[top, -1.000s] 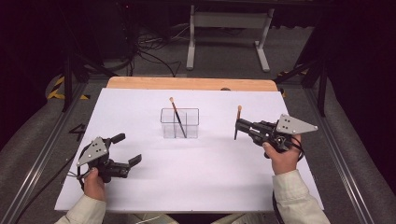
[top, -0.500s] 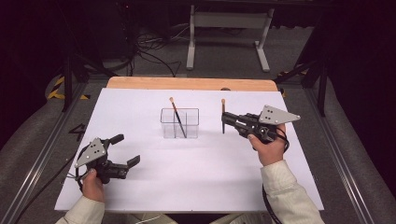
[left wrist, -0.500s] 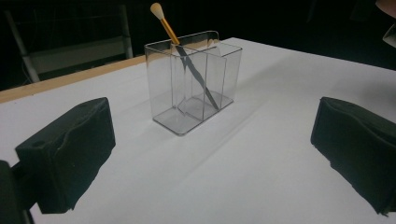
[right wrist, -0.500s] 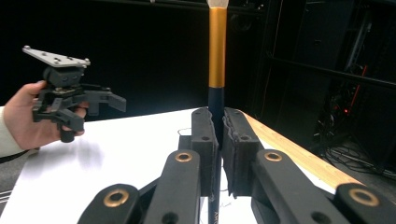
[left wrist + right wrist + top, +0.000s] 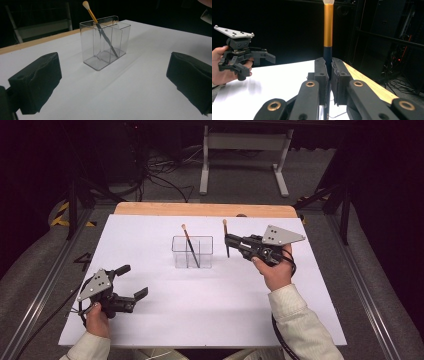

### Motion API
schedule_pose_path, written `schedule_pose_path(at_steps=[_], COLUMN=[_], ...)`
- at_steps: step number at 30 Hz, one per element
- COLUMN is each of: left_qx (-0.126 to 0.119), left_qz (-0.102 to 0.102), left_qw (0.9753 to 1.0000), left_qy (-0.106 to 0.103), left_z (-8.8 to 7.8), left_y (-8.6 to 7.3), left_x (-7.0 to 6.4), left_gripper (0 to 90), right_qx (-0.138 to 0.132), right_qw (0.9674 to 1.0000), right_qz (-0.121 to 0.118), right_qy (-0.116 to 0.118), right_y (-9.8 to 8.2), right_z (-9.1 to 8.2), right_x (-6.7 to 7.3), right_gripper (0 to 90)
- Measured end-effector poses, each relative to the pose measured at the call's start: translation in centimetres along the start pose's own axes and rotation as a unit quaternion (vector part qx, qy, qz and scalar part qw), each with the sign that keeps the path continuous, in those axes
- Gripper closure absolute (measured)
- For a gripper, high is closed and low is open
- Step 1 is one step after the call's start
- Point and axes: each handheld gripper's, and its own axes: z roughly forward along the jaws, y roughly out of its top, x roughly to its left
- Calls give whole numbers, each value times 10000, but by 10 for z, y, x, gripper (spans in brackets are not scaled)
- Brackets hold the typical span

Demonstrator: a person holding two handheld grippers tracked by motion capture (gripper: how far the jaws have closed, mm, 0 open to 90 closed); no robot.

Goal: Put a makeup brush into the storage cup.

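Right claw (image 5: 228, 241) clamped on an upright brush (image 5: 226, 237) just right of the clear holder (image 5: 192, 252); left claw (image 5: 132, 281) wide open, near-left on the tabletop (image 5: 210, 305).

You see a clear, glossy plastic holder (image 5: 105, 45) on the matt white desk (image 5: 200, 310), whose far edge beyond the holder is bare wood. Your brush (image 5: 328, 37) has a shiny gold metal ferrule between matt black rubbery fingers (image 5: 322, 75).

White-covered table (image 5: 210, 320), clear organizer (image 5: 192, 252) on it
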Motion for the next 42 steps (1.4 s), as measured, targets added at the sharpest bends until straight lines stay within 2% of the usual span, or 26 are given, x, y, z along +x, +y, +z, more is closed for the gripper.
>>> schedule_pose_path(at_steps=[15, 34, 42], left_qx=[11, -42, -31], left_qz=[-25, -23, -52], left_qw=[10000, 10000, 10000], left_qy=[70, 49, 35], left_z=[-6, -5, -5], left_y=[-1, -1, -1], left_x=[0, 0, 0], left_gripper=[6, 6, 6], right_qx=[-82, -17, -104], right_qw=[9999, 9998, 9996], right_qz=[-57, 60, 161], right_qy=[72, 194, 217], right_y=[7, 10, 9], right_z=[28, 67, 77], right_x=[-6, -5, -5], right_gripper=[840, 839, 840])
